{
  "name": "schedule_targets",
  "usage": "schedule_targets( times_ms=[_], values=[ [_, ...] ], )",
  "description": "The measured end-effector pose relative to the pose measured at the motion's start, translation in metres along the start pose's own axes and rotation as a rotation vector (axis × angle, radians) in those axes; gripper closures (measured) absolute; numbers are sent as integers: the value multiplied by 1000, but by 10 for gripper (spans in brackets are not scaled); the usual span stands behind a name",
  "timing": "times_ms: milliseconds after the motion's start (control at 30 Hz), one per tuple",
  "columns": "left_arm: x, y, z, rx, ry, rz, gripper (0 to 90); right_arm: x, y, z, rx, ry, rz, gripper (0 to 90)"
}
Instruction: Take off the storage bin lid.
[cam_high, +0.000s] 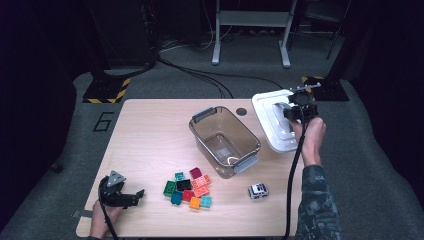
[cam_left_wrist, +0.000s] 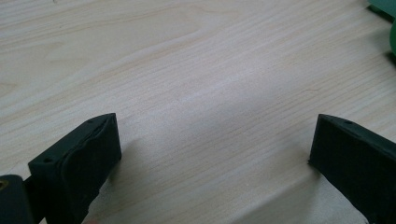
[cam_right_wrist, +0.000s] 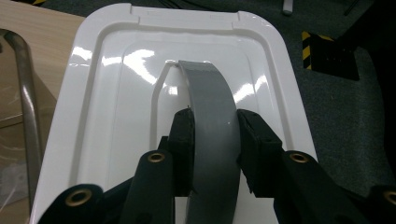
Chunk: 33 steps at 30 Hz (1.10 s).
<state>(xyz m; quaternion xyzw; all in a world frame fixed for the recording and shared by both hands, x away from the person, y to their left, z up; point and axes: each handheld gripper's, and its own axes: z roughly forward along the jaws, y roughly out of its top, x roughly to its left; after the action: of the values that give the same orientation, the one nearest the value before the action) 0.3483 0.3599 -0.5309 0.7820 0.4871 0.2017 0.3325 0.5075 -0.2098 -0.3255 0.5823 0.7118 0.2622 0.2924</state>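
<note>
Right gripper (cam_right_wrist: 215, 135) has its jaws clamped on the grey arched handle (cam_right_wrist: 210, 98) of the glossy white lid (cam_right_wrist: 112, 93), at the tabletop's (cam_high: 150, 130) far right edge; left gripper (cam_left_wrist: 212, 154) rests wide open, empty.

A lab or test room, dimly lit: grey carpet (cam_high: 375, 150) surrounds the pale wooden worktop (cam_high: 150, 130), beyond it black cables (cam_high: 200, 75) trail toward a metal stand (cam_high: 250, 30), and yellow-black hazard tape (cam_high: 105, 92) marks black base plates at its far corners

grey carpet floor (cam_high: 380, 165), dark room, metal stand (cam_high: 251, 30)
</note>
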Motion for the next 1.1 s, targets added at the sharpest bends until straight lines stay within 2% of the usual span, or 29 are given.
schedule_targets(
  times_ms=[300,467,600,633,700,1100],
  values=[
    [0,0,0,0,0,-1,18,-16,-12,12,11,-24,58,675],
    [0,0,0,0,0,-1,18,-21,-18,18,16,-33,73,674],
    [0,0,0,-1,0,-1,18,-24,-29,29,31,-46,101,674],
    [1,0,-1,9,-1,11,18,-24,-29,29,31,-46,101,674],
    [1,0,0,6,0,11,18,-27,-35,37,47,-51,103,674],
    [0,0,0,1,0,0,18,-24,-59,61,88,-40,130,674]
  ],
)
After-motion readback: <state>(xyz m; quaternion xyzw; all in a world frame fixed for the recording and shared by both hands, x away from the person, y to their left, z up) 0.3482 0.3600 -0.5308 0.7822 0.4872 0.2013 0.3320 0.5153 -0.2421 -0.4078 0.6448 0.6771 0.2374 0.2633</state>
